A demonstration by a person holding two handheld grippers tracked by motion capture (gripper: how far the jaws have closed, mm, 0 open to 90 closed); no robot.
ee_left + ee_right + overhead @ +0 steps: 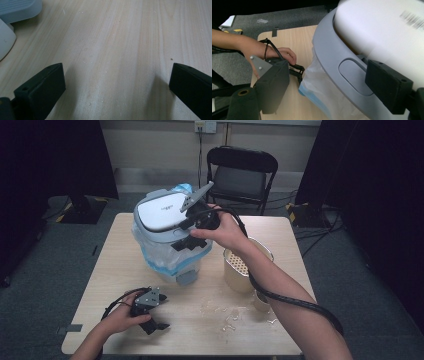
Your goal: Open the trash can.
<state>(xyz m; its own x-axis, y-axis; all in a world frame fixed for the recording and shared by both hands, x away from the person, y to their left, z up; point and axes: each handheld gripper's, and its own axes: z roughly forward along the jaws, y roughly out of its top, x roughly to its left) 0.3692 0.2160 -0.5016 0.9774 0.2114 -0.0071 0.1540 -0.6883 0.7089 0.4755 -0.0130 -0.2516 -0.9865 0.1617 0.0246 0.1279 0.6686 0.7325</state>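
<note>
Bin [165,217]: a small lidded trash bin, standing upright at the back left of the table. Grey plastic rim and body, smooth and rounded.
Lid [162,210]: glossy white, gently domed, oval outline. In my right gripper view it is blurred, with a dark printed mark I cannot read. Below it the grey rim carries a shallow oval recess [355,76].
Liner [167,257]: thin, crinkled, translucent plastic bag, white with a blue edge, folded over the rim and hanging down the outside of the bin.
Table [125,285]: pale wood-grain top, matt, rounded corners. Fine pale specks lie on the grain in my left gripper view. Some clear scraps [225,312] lie near the front right.
Cream container [240,267]: round, cream-coloured, with a perforated insert. It stands to the right of the bin and is partly hidden by my right forearm.
Right gripper [190,242]: my right hand reaches across the table and holds it at the front of the bin, up by the rim. The jaws stand apart, one on each side of the rim's front edge. I cannot tell whether the pads press on it.
Left gripper [155,322]: my left hand rests it low on the table near the front left corner, well apart from the bin. Jaws wide open, bare wood between them.
Folding chair [242,172]: black, behind the table.
</note>
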